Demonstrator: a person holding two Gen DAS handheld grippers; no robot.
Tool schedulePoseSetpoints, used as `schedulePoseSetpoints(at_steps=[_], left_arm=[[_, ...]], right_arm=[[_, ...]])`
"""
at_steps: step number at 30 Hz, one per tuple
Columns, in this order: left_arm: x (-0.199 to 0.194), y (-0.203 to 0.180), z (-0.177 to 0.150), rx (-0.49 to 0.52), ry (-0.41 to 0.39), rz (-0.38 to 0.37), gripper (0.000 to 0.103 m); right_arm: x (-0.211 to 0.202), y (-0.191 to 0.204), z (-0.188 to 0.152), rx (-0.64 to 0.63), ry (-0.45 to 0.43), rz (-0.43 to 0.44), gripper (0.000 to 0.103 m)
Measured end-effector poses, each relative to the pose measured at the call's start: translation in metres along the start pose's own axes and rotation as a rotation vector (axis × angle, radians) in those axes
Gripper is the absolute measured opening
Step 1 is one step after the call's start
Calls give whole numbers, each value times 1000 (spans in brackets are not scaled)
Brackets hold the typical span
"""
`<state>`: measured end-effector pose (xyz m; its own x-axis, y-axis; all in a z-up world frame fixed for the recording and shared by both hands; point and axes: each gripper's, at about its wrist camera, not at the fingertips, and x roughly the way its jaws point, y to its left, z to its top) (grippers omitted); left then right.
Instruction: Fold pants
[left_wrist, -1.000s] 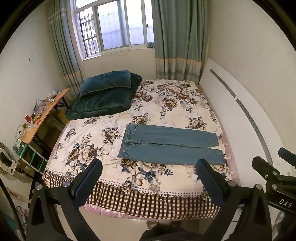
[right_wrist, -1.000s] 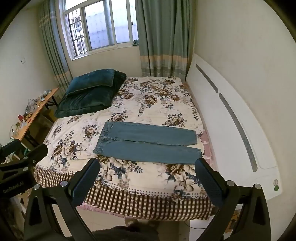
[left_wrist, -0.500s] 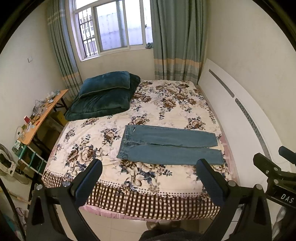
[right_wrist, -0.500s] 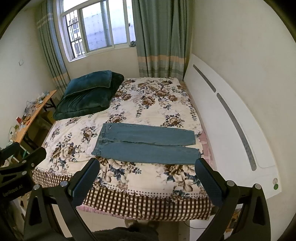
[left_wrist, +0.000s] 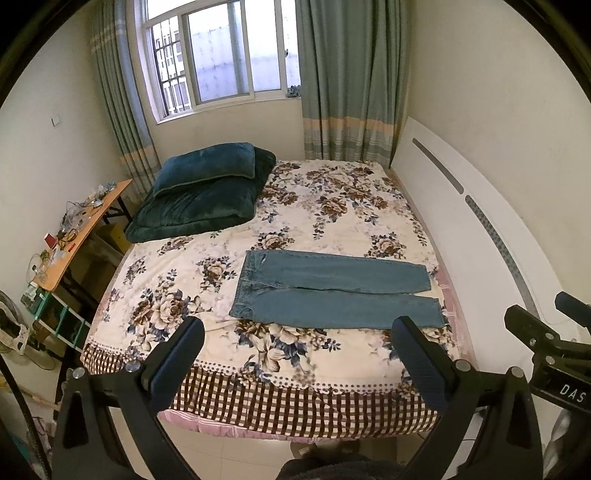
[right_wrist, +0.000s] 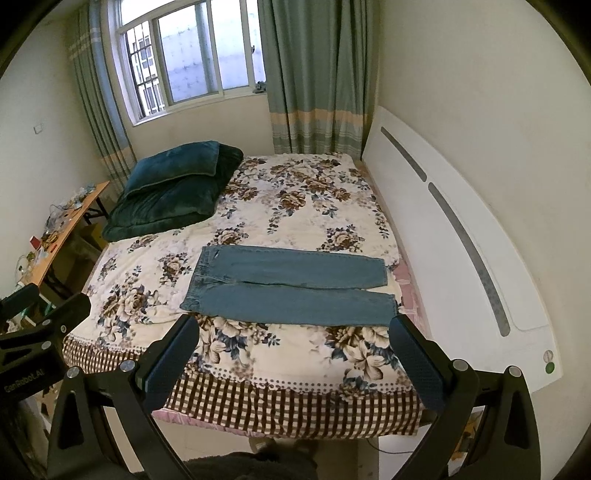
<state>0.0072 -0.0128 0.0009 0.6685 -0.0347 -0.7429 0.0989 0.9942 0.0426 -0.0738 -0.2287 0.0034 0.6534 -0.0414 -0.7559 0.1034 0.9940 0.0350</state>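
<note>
**One pair of jeans flat on a floral bed, both tools spread and empty**

The single pair of blue denim pants (left_wrist: 332, 291) lies flat and unfolded on the near half of the bed (left_wrist: 258, 398), toward its near edge. The waistband points to 9 o'clock and the two cuffs to 3 o'clock, with the legs side by side and a narrow gap opening between them toward the cuffs. In the right wrist view the pants (right_wrist: 291, 288) sit just beyond the fingertips.

The bed is covered by one cream spread printed with brown and blue flowers, ending in a brown checked border at the near edge. At 11 o'clock from the pants rest two dark teal cushions (left_wrist: 201, 195), a smaller one stacked on a larger one. A white headboard (left_wrist: 480, 236) with two grey strips runs along the 3 o'clock side.

At 12 o'clock stands one window (left_wrist: 221, 55) flanked by two green curtains with pale bands. At 9 o'clock, against the wall, is one wooden desk (left_wrist: 88, 225) crowded with small items too small to tell apart.

The left tool (left_wrist: 295, 350) hangs off the near edge of the bed, its two fingers wide apart and holding nothing. The right tool (right_wrist: 291, 350) is likewise spread wide and empty, apart from the pants.
</note>
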Motion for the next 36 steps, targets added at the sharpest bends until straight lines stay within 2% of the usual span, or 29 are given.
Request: schedulePoseSetpoints(at_steps=[36], left_arm=[[1, 11, 3, -16, -10, -2, 103]], right_arm=[[-2, 5, 0, -4, 6, 1, 103]])
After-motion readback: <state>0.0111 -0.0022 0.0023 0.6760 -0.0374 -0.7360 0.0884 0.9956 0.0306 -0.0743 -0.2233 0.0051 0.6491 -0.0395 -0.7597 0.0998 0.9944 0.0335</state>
